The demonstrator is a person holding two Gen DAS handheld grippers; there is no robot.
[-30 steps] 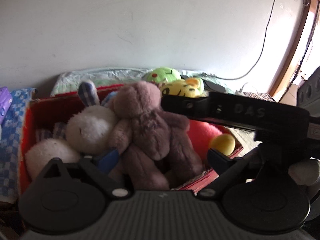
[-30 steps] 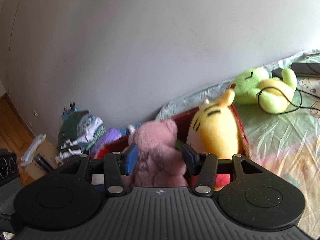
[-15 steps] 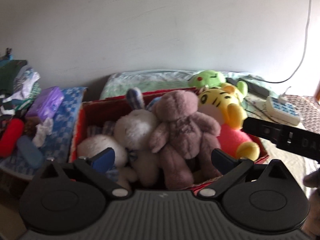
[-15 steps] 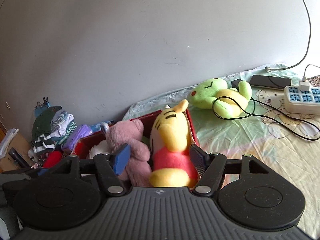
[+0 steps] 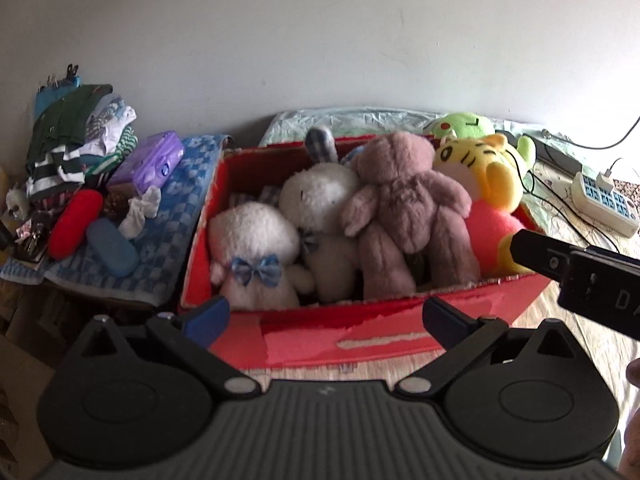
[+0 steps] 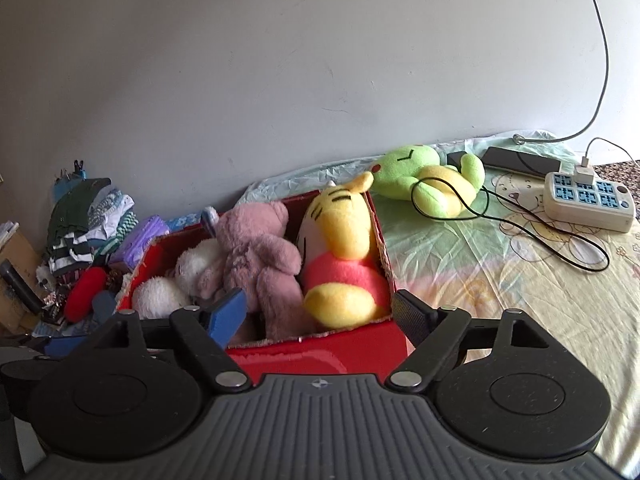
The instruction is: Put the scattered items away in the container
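Observation:
A red box (image 5: 360,332) (image 6: 320,354) on the bed holds several plush toys: a brown bear (image 5: 404,208) (image 6: 256,248), a yellow tiger (image 5: 488,184) (image 6: 340,252), a white bunny (image 5: 320,200) and a white toy with a blue bow (image 5: 252,248). A green plush (image 6: 424,180) (image 5: 464,126) lies on the sheet behind the box, a black cable across it. My left gripper (image 5: 326,318) is open and empty in front of the box. My right gripper (image 6: 320,308) is open and empty over the box's near edge.
A white power strip (image 6: 588,200) with cables and a dark phone (image 6: 520,160) lie at the right on the sheet. Left of the box, a blue checked cloth (image 5: 168,216) carries a purple pack, a red case, a blue case and stacked clothes (image 5: 76,140).
Both grippers have pulled back from the box and opened wider. The brown bear, which stood between the right gripper's fingers, now sits in the box beside the tiger.

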